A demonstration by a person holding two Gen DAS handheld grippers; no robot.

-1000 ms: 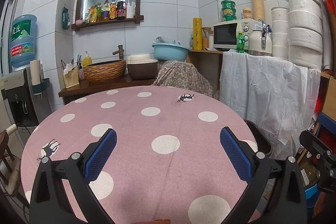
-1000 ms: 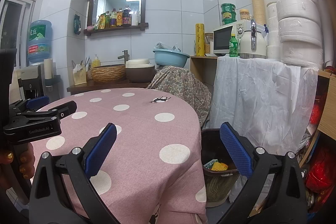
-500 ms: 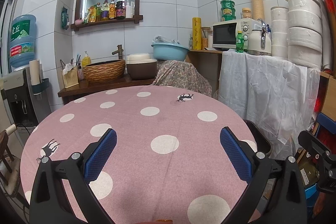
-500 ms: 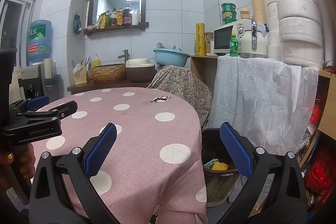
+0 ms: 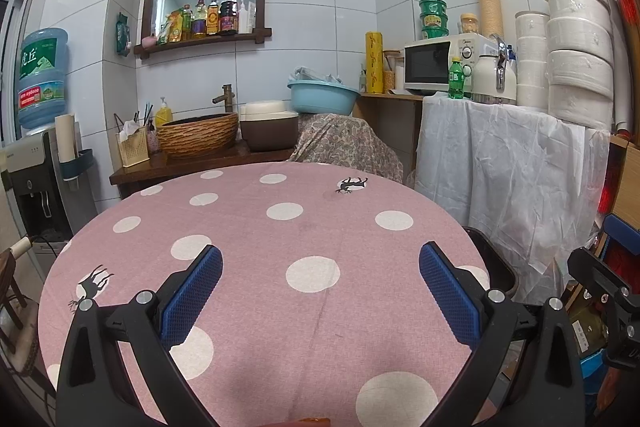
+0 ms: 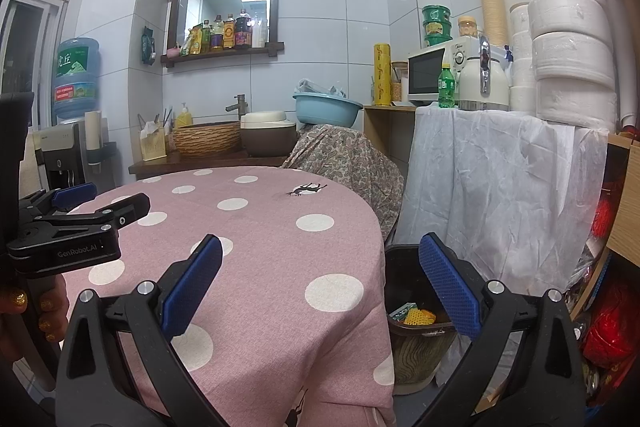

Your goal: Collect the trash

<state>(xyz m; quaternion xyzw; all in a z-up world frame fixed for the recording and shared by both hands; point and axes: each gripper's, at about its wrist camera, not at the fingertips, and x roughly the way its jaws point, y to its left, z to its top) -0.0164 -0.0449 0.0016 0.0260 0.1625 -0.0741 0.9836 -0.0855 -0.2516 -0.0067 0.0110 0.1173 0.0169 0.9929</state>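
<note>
My left gripper [image 5: 320, 287] hangs open over the round table [image 5: 280, 227] with its pink polka-dot cloth; nothing lies between its blue pads. Over the table's right edge my right gripper [image 6: 320, 283] is open and holds nothing. Beside the table on the floor stands a dark trash bin [image 6: 416, 335], with yellow and green scraps [image 6: 412, 315] inside it. The bin's rim [image 5: 492, 259] shows past the table edge in the left wrist view. A hand holds the left gripper [image 6: 72, 223] at the left of the right wrist view. No trash shows on the tabletop.
A counter covered by a white sheet [image 5: 512, 163] stands to the right, carrying a microwave [image 5: 440, 67], a green bottle [image 5: 455, 78] and stacked white containers [image 5: 576, 27]. Behind the table are a wicker basin [image 5: 198, 135], a blue basin [image 5: 322, 99] and a water dispenser [image 5: 40, 99].
</note>
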